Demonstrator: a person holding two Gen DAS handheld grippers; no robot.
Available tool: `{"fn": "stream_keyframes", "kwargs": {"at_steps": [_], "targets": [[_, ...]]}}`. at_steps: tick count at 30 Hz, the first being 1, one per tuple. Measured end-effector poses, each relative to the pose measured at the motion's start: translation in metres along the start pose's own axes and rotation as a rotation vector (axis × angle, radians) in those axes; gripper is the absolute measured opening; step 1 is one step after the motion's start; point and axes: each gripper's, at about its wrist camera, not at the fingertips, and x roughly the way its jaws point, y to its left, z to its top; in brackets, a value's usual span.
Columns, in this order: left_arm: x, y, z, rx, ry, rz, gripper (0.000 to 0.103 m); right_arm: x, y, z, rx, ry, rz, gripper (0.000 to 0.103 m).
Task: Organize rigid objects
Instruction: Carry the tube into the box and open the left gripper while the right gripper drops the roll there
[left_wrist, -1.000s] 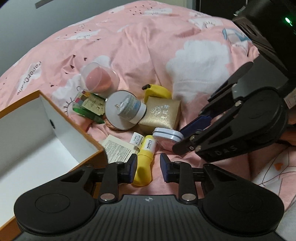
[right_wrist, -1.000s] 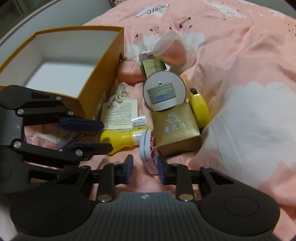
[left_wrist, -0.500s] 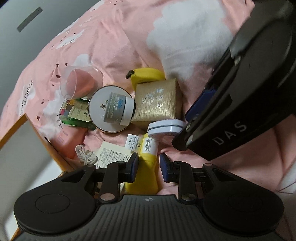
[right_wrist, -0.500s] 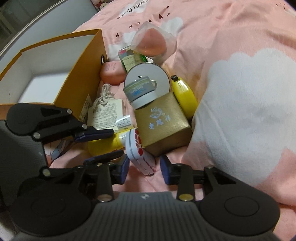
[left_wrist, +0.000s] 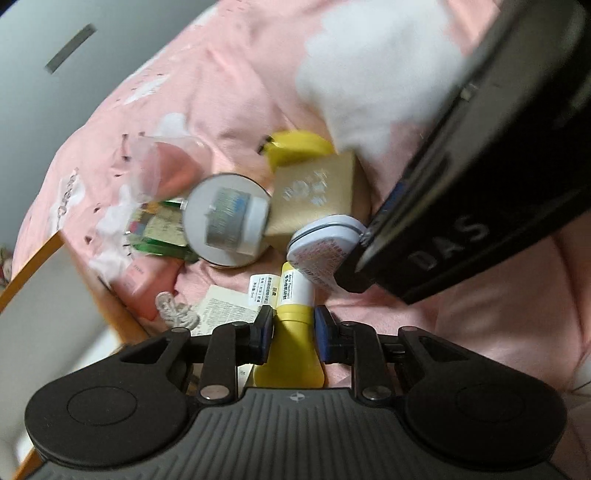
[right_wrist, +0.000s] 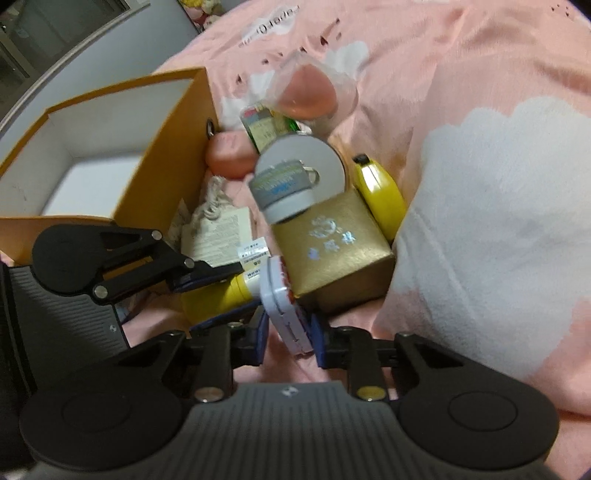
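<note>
The left gripper (left_wrist: 293, 329) has its blue pads pressed against the sides of a yellow plastic tube with a white printed label (left_wrist: 295, 314), its jaws having just closed onto it; the tube lies on the pink cloud-print bed cover (left_wrist: 229, 92), nearest of the clutter; the right gripper (right_wrist: 288, 336) has also been narrowing its jaws and pinches a flat white tin with a red-patterned face (right_wrist: 282, 306), held on edge, its far rim touching the tube's cap; just beyond stands a matte gold cardboard box with silver lettering (right_wrist: 332, 243), its right side close against a soft white cloud patch; a round white jar with a grey-blue label (right_wrist: 291, 184) leans on its far corner; a glossy yellow rounded case (right_wrist: 380, 192) sits right of it; to the left, a printed paper leaflet (right_wrist: 225, 232) lies against the open orange cardboard box with a white inside (right_wrist: 173, 147); farthest, a clear plastic dome over a pink sponge (right_wrist: 314, 92).
</note>
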Motion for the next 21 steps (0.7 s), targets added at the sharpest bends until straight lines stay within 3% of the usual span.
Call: {"fn": "stream_keyframes", "kwargs": {"at_steps": [13,21], "targets": [[-0.097,0.057,0.008,-0.325,-0.241,-0.024,0.027,-0.06,0.018,0.013,-0.015,-0.141,0.002,0.016],[-0.143,0.117,-0.008,-0.505,-0.289,0.022,0.027,-0.081,0.053,0.046,-0.083,-0.19,0.109,0.016]]}}
